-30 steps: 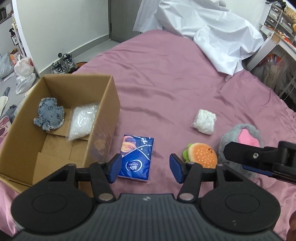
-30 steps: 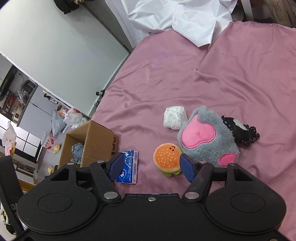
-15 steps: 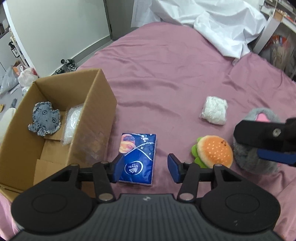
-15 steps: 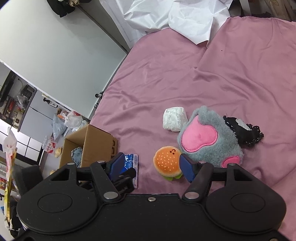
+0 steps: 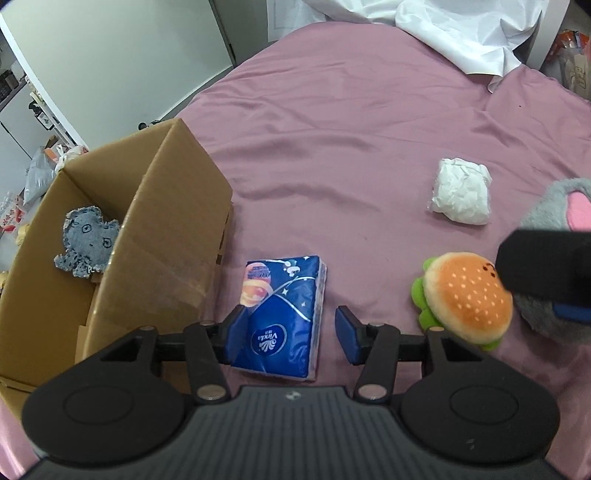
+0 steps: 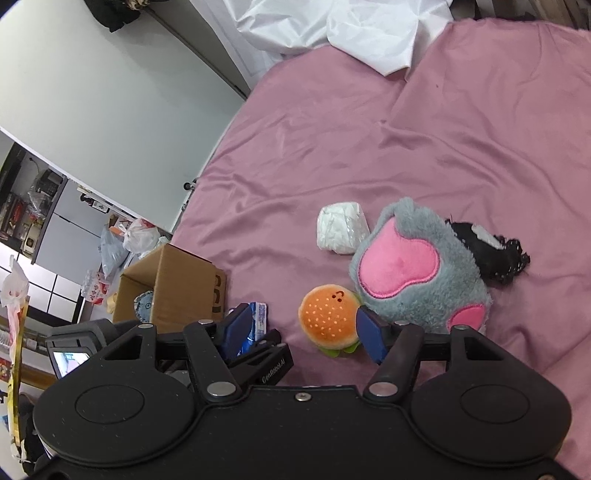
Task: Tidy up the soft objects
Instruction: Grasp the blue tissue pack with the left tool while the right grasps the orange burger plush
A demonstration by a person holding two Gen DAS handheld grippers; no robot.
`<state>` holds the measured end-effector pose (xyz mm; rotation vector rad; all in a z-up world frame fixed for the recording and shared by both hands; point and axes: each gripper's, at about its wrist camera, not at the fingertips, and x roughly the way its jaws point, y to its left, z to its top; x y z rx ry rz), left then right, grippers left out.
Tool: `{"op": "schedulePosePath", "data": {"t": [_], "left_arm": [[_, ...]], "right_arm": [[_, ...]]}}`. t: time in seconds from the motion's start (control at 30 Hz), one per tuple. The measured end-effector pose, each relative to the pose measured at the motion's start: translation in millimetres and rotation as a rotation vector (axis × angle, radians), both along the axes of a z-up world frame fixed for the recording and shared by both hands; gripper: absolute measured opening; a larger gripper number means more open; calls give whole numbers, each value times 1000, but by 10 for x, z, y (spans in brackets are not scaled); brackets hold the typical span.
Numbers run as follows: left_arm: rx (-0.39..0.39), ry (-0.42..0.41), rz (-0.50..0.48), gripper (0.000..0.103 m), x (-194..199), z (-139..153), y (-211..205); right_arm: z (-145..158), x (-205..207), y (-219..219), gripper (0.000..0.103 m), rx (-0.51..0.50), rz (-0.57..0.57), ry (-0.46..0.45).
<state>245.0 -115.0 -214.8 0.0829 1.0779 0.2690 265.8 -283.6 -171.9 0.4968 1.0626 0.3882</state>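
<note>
A blue tissue pack (image 5: 284,314) lies flat on the pink bed sheet (image 5: 351,129), beside an open cardboard box (image 5: 166,221). My left gripper (image 5: 291,334) straddles the pack's near end, open, with a gap at its right pad. A burger plush (image 6: 328,321) lies between the fingers of my right gripper (image 6: 303,328). Its jaws are closing; the right pad is close to the plush and the left pad is well clear. A grey-blue plush (image 5: 86,240) lies in the box. On the sheet are a white stuffing bag (image 5: 461,195) and a grey and pink plush (image 6: 417,269).
A black lacy item (image 6: 487,251) sits behind the grey plush. A crumpled white sheet (image 5: 461,33) covers the bed's far end. Bags and clutter (image 6: 125,240) lie on the floor beyond the box. The box (image 6: 173,284) stands at the bed's left edge.
My left gripper has sunk and come forward, so the tissue pack now sits between its fingers. The right gripper has hardly moved and its jaws have narrowed slightly.
</note>
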Motion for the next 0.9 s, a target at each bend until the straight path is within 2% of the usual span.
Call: {"op": "schedulePosePath", "data": {"t": [0.07,0.13,0.17,0.3,0.37,0.5,0.67,0.9], "left_arm": [[-10,-3,16,50,13,-4,29],[-5,-4,28,40,25,0,54],[-14,-8,29,38,24,11,77],[-59,-33,31,26,-12,127,159],[-96,-42,36,23,-26,185,202],[-168,-54,45,20,-72,293,286],[-215,-76,44,20,-154,439,328],[-273,-107,58,20,-280,632,429]], "right_arm": [[-49,22,6,61,3,-7,16],[-92,40,3,61,18,-20,32],[-107,46,1,61,26,-24,37],[-191,72,-15,61,53,-46,64],[-219,80,-11,61,57,-53,68],[-242,92,32,61,53,-53,68],[-279,111,100,61,32,-40,65],[-304,108,291,62,-69,-7,30]]}}
